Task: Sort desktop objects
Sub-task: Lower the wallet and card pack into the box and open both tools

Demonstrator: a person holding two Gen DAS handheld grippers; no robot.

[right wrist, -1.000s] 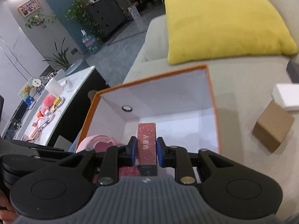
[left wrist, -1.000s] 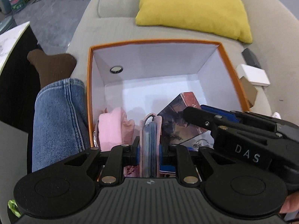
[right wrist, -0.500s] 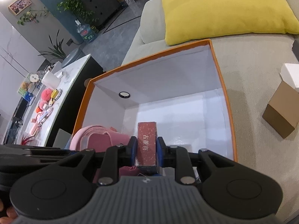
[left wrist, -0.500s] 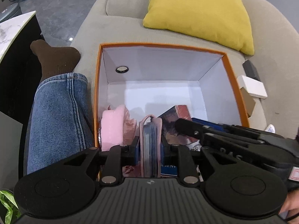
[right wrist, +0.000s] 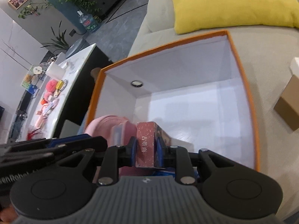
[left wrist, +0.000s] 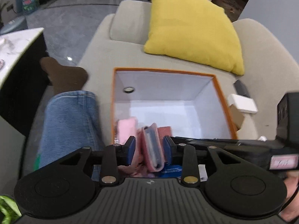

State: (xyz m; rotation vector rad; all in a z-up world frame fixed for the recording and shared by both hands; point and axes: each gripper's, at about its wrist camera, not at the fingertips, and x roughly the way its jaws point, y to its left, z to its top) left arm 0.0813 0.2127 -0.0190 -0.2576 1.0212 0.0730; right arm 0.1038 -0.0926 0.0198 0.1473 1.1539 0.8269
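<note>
An orange box (left wrist: 164,70) with white inside walls sits on the sofa. A pink card wallet (left wrist: 152,147) stands on edge inside it, between the jaws of my left gripper (left wrist: 149,149). Those jaws are opening; the left pad stands clear of the wallet. A soft pink pouch (left wrist: 127,130) lies left of the wallet. My right gripper (right wrist: 146,149) is closing on a red patterned box (right wrist: 145,141), pads against both its sides, low over the orange box (right wrist: 164,44) beside the pink pouch (right wrist: 108,123). Its black body (left wrist: 224,145) crosses the left wrist view.
A yellow cushion (left wrist: 192,29) leans on the sofa back behind the orange box. A person's leg in jeans (left wrist: 69,127) lies along its left side. A white box (left wrist: 242,103) and a brown carton (right wrist: 289,108) sit to its right. A marble counter (right wrist: 56,85) holds several trinkets.
My left gripper's jaws have spread off the pink wallet and the gripper has drawn back and up. My right gripper's jaws have tightened on the red box.
</note>
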